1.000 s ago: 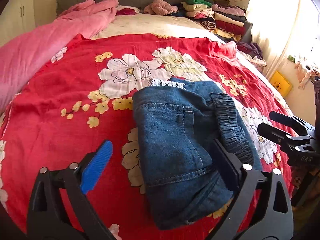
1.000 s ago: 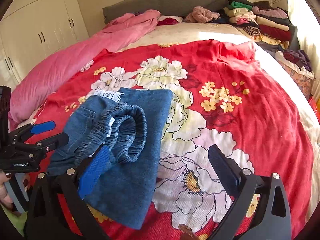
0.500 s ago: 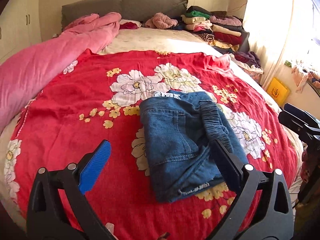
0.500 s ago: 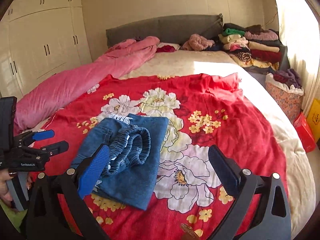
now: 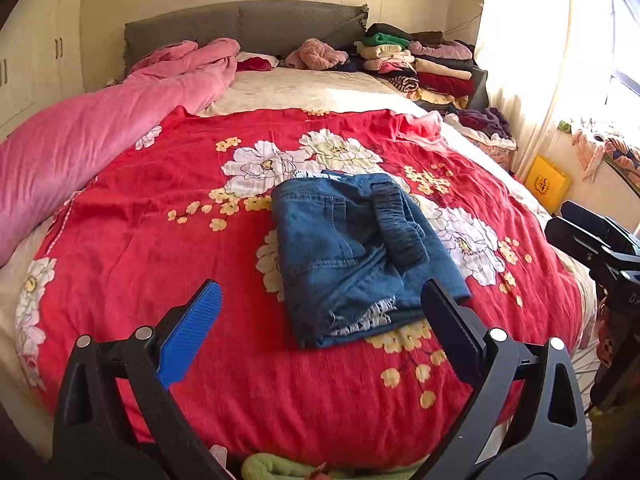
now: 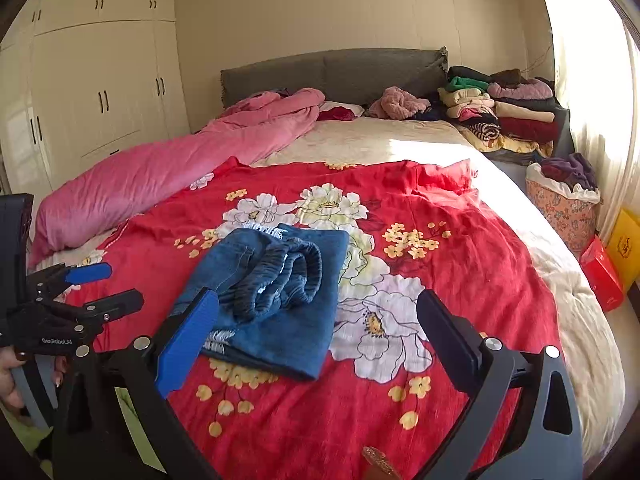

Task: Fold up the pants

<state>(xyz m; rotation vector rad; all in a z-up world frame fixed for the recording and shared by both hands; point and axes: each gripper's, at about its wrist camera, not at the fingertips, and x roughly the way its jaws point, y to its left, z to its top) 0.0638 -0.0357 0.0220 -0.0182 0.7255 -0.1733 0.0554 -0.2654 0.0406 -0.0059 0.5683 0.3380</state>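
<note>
I held my left gripper (image 5: 320, 320) and my right gripper (image 6: 318, 328) released, jaws wide, both clear of the folded denim pants (image 5: 360, 256), which lay on the red floral blanket (image 5: 160, 240) beside its large white flowers. I judged the fold finished but loose: the elastic waistband (image 6: 288, 276) sat bunched on top, so it could roll off and drag a layer open if a finger snagged it. The bundle's long axis ran toward the grey headboard (image 6: 332, 72), frayed hems (image 5: 368, 316) on the end away from it.
</note>
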